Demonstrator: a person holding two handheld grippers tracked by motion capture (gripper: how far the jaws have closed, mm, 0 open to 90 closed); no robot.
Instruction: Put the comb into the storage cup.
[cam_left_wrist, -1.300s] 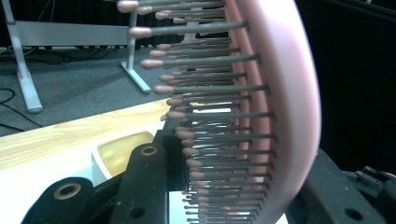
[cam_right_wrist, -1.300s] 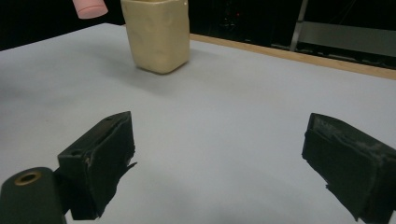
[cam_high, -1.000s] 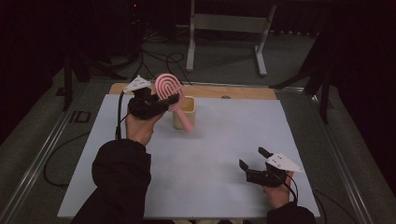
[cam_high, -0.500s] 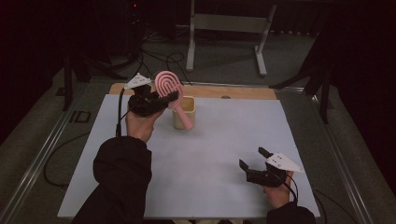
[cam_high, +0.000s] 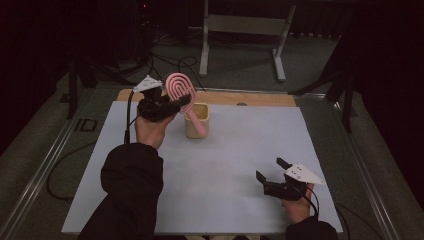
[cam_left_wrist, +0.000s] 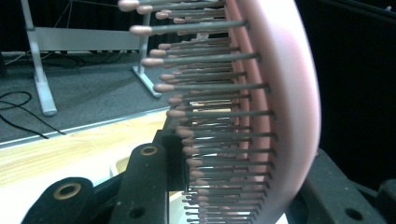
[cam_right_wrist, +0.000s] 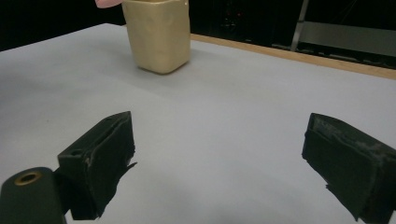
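My left tongs (cam_high: 176, 104) pinch the pink hairbrush (cam_high: 181, 89) at 11 o'clock, handle angled into the beige cup (cam_high: 197, 120) (bristles facing me). Right tongs (cam_high: 270, 176) spread, 5 o'clock on the bench (cam_high: 225, 165).

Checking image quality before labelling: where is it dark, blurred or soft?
High view: surroundings dark, white table evenly lit. Left gripper view: pink hairbrush very close, its back edge soft. Right gripper view: beige cup sharp, near jaws slightly soft.

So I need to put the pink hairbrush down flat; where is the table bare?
The grey mat is bare between the beige square cup and the right gripper. It is crowded at the far left, where the left gripper holds the pink bristled hairbrush.
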